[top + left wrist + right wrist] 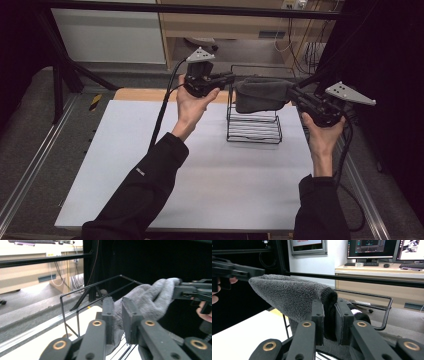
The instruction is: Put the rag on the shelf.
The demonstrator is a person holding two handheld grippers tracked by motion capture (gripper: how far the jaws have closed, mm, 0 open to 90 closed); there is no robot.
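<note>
Pinching the grey towel (260,94) taut between left gripper (231,78) and right gripper (294,93), I held it over the wire rack (253,129) (ready for draping).

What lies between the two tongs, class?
A grey cloth stretches between them, the left tongs gripping one end and the right tongs the other, above a wire rack. The high view shows it best.

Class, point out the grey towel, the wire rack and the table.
grey towel (260,94), high view, middle of the cloth.
wire rack (254,131), high view, lower front wires.
table (200,180), high view, bare white top.
</note>
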